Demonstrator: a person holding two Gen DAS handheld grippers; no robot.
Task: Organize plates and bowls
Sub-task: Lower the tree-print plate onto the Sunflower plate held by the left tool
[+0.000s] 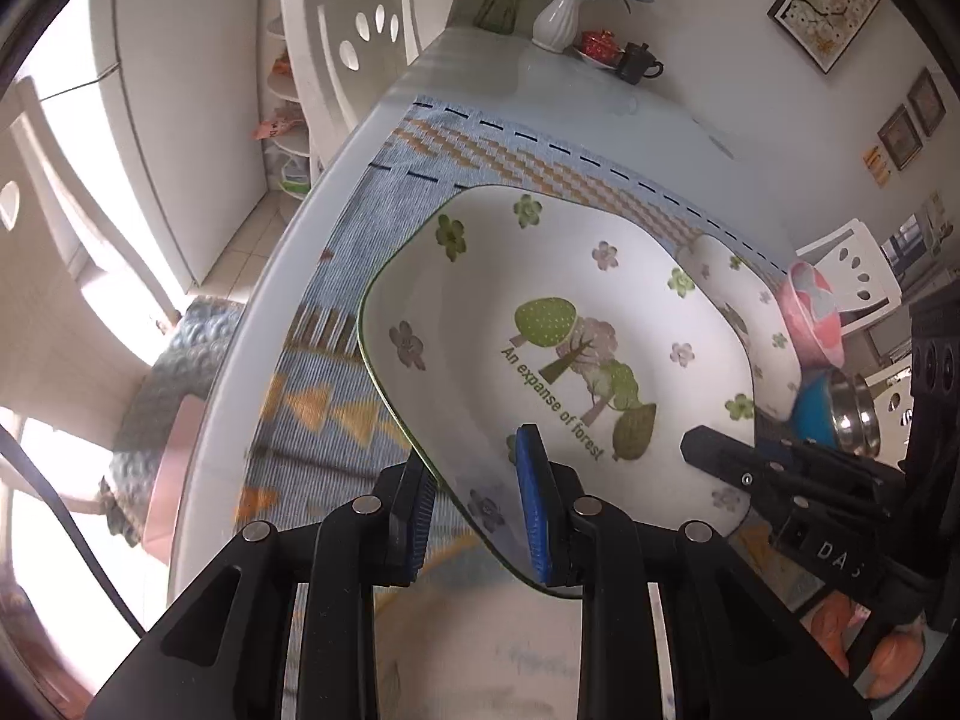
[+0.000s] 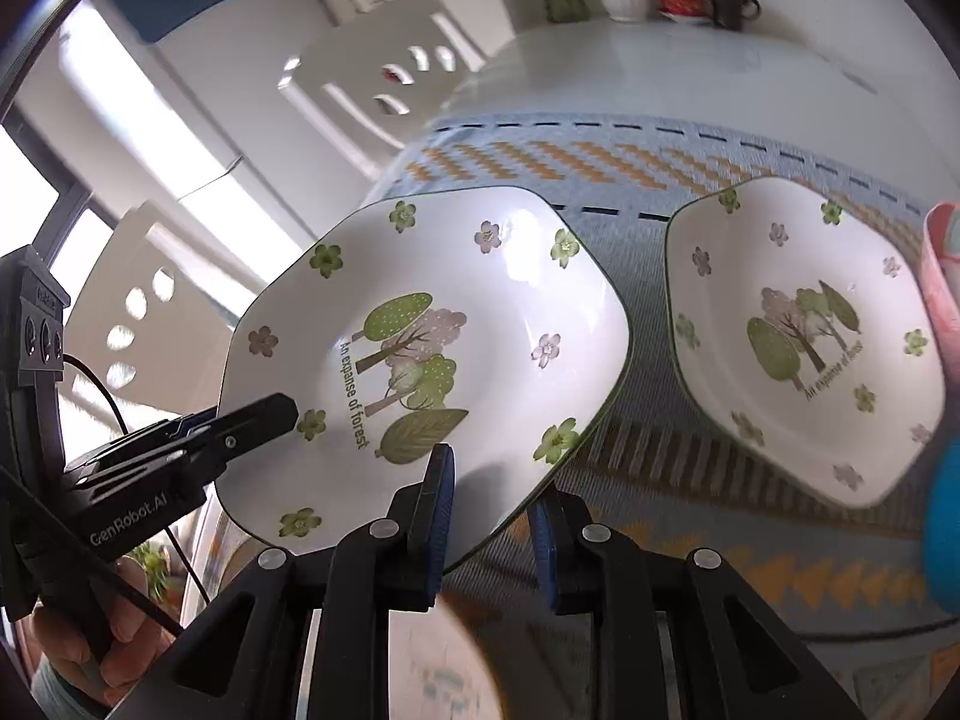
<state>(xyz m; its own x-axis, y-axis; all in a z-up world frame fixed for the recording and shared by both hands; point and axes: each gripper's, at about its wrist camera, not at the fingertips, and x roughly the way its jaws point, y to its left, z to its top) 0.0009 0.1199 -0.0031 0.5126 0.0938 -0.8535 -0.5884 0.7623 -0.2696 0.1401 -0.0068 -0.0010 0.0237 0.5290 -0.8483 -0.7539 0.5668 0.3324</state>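
Both tools are clamping 1 plate: left tool (image 1: 480, 501) is gripping the near-left rim of the flowered plate (image 1: 558, 324), right tool (image 2: 489, 507) is gripping its near-right rim. The plate is sitting tilted, lifted off the woven mat (image 1: 336, 276) on the surface (image 1: 540, 72). A 2nd matching plate (image 2: 804, 336) is lying flat on the mat just to the right, apart from the held one. A pink bowl (image 1: 813, 312) and a blue bowl (image 1: 816, 414) are sitting further right.
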